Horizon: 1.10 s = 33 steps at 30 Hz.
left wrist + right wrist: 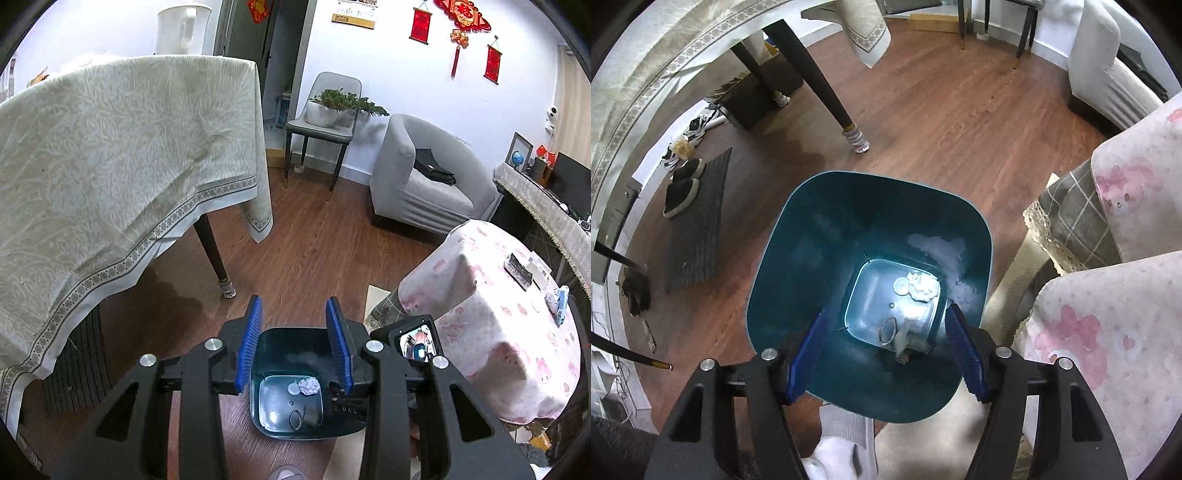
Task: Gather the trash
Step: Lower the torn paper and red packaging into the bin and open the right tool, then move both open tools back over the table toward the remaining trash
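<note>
1. Left hand-held gripper [294, 347]: blue pads spread wide, nothing between them, hanging above the bin [280, 343].
2. Right hand-held gripper [888, 354]: pads also wide apart, empty, hanging over the near part of the bin [812, 258] mouth. Seen in the left view as a black body [417, 343] just right of the left one.
3. Bin: dark teal, open top, upright on the wood floor [942, 122], between the big cloth-covered surface on the left and the pink-print one on the right.
4. Trash in the bin: crumpled white tissue [925, 286] at the far right of the bottom, a white round disc [900, 285] touching its left side, a thin ring [887, 331] nearer, and a pale piece [905, 334] just right of the ring; can't tell what that piece is. Tissue [309, 386], disc [293, 388] and ring [296, 419] also show in the left view.
5. Right of the bin: surface with pink cloth [491, 295]; on it a dark remote-like thing [518, 272] and a small blue-white item [557, 301], too small to tell.
6. Left: large surface with pale patterned cloth [110, 147], dark leg [827, 99] with a sock-like cover at the foot.
7. Far left floor: grey mat [698, 221] with black slippers [681, 188] on its far end.
8. Far: grey chair [325, 125] carrying a potted plant [341, 105], grey armchair [417, 173] to its right.
</note>
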Motion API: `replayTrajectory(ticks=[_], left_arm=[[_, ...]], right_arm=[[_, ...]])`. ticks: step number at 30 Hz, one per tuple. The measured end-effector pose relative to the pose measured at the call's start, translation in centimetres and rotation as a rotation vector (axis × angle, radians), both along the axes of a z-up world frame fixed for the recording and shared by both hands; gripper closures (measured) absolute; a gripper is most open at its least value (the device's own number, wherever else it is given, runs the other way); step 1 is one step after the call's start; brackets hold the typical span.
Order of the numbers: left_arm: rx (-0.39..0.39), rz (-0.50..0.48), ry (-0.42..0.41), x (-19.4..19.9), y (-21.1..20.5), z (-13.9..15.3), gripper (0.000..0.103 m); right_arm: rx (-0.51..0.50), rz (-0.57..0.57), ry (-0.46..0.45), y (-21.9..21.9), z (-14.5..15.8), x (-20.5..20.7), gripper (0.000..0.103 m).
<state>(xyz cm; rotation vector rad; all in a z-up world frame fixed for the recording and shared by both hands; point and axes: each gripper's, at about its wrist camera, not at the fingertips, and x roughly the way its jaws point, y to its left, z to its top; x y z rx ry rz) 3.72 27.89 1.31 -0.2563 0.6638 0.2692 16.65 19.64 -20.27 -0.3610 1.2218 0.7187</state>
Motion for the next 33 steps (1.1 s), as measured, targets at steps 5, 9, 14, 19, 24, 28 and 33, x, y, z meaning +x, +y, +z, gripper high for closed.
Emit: replayTrajectory(ticks=[5,9,14,19,24,28,33], left_arm=[[0.003,-0.002,-0.015,0.1,-0.3,0.7,0.065],[0.017,-0.006,-0.033,0.4,-1.1,1.5,0.065],[0.039,-0.024,-0.054,0.8,-2.5,2.4,0.065],[0.046,-0.039,-0.072,1.3,-3.7,3.2,0.065],[0.051,-0.062,-0.085,2.1,-5.3,3.8,0.064],[0.048,-0.090,-0.096,3.1,-7.1,4.3,0.060],[0.051,-0.133,-0.103,4.3,-9.7,4.7,0.057]], right_arm=[[0.019,0.031,-0.024,-0.4,1.6,-0.6,0.036],[0.064,0.046,-0.071,-1.3,4.3,-1.0,0.036],[0.122,0.051,-0.150,-3.1,8.5,-1.0,0.036],[0.185,0.037,-0.234,-5.6,12.7,-0.9,0.036],[0.221,-0.003,-0.288,-8.6,15.4,-0.6,0.036],[0.242,-0.039,-0.319,-11.1,17.0,-0.4,0.036],[0.251,-0.084,-0.360,-14.1,18.6,-0.1,0.036]])
